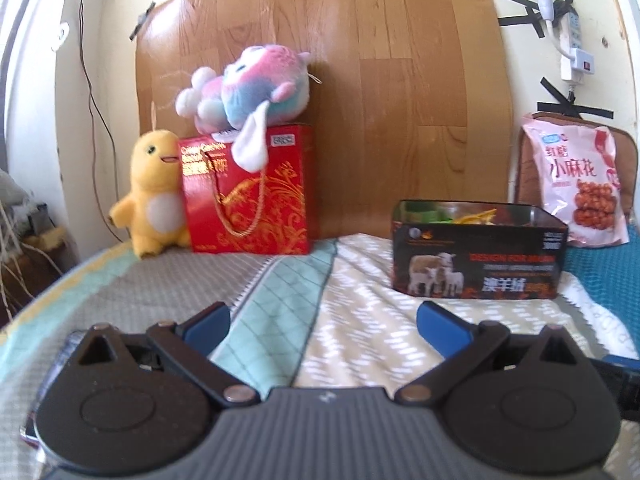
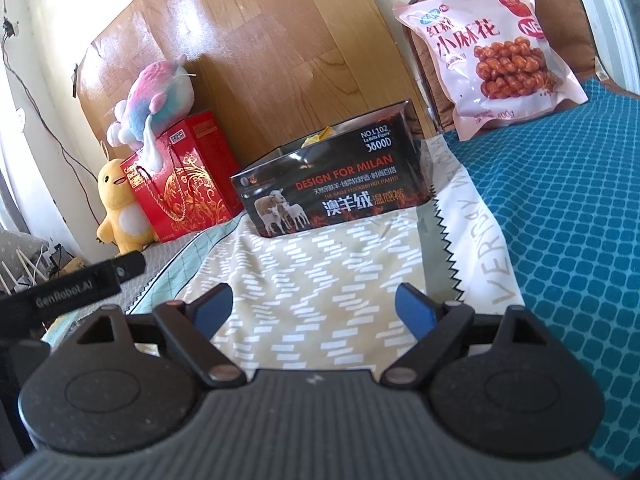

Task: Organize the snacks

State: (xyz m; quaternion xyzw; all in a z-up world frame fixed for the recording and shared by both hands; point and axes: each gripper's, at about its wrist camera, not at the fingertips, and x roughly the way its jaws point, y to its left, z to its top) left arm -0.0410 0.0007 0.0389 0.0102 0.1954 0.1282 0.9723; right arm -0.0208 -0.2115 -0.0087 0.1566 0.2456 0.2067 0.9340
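Both grippers, left gripper (image 1: 323,322) and right gripper (image 2: 314,308), hover wide open over the quilt (image 2: 320,264), holding nothing. Farther back sits the open black box (image 2: 334,186), maybe with snacks inside. Pink snack bag (image 2: 488,48) leans against a cushion (image 2: 560,4) behind it.

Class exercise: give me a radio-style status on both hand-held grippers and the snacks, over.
Left hand-held gripper open, empty. Right hand-held gripper open, empty. Pink snack bag outside black box. Nothing between, over.
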